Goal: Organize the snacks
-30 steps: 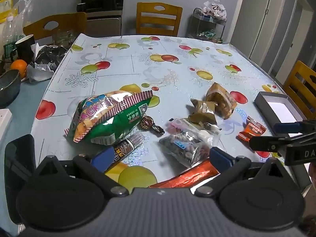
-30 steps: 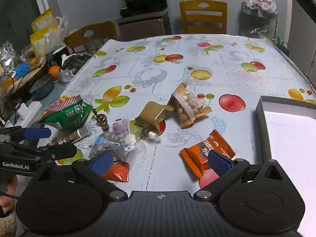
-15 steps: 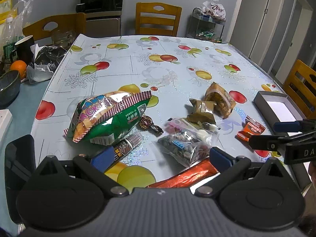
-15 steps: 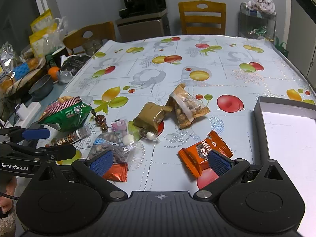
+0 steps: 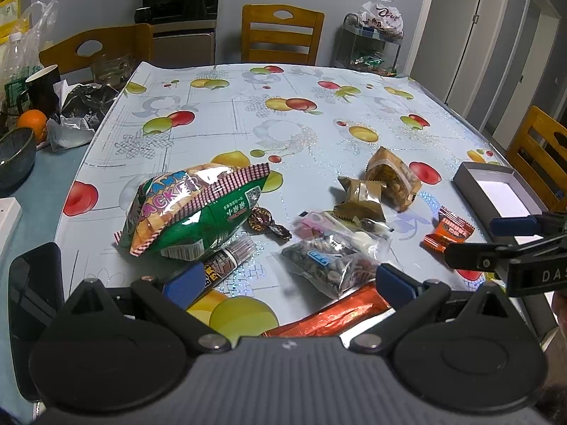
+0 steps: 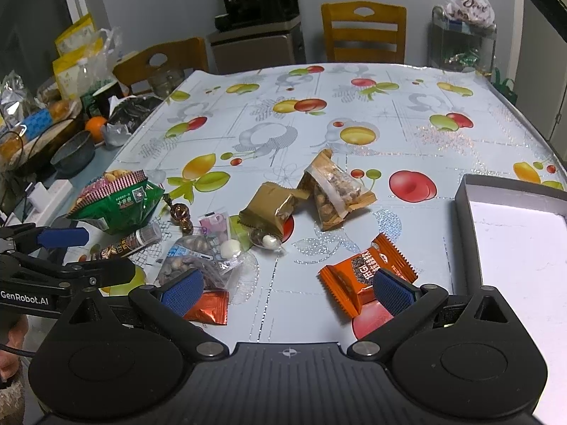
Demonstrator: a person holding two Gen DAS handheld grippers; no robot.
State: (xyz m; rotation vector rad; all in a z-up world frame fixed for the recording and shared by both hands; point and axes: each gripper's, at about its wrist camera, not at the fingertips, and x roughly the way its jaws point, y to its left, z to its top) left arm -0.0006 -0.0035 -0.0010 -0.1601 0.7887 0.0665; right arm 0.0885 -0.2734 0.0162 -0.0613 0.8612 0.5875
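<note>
Still wide-open hand-held grippers (image 5: 288,281), snacks (image 5: 329,258) unmoved.

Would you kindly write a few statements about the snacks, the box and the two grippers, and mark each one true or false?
1. The grey box holds no snacks. True.
2. The right gripper is shut on the orange packet. False: it is open, and the packet lies on the table.
3. The green crisp bag lies left of the other snacks. True.
4. The left gripper holds a snack. False: it is open and holds nothing.
5. An orange fruit sits inside the box. False: it is off to the left, by a dark bowl.
</note>
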